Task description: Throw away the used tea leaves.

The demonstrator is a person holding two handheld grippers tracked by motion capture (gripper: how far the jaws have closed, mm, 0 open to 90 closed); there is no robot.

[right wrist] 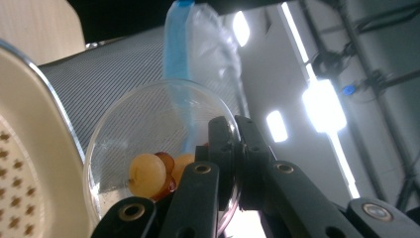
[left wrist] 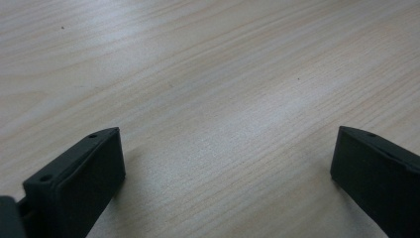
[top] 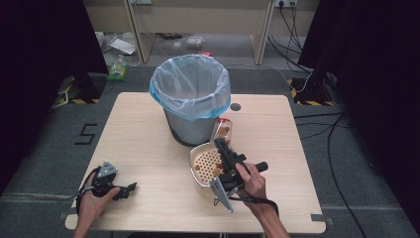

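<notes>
**Tilted cup at the strainer rim: spill risk, tight quarters**

Right tongs (top: 224,144) clenched on the rim of a clear round plastic cup (right wrist: 163,144), jaws pinching its wall between them. The cup is tipped, with a few pale yellow and brown-red grapes (right wrist: 148,174) pooled low inside it. Left tongs (top: 130,188) released, jaws wide apart, lying low over bare table (left wrist: 208,89), holding nothing.

Where the fruit sits: partly in the cup at the right tongs' tips, partly in the cream perforated strainer bowl (top: 204,163) directly under and beside those tongs.

What could go wrong, as I judge it:
- The grip is on a thin, slick edge. Any twist and the cup may slide out or flex, dropping grapes.
- Tipping faster could send grapes over the strainer's rim onto the table, where round fruit would likely roll.
- The grey mesh bin with a blue-edged clear liner (top: 190,96) stands just ahead of the right tongs, nearly touching the cup. A forward push risks knocking the bin or snagging the liner.

Room to move:
- Ahead of the right tongs: blocked by the bin.
- Behind them and to their right: open table, edge well off.
- Left tongs: near the table's near edge, with open wood ahead and towards the strainer. They could steady the strainer.
</notes>
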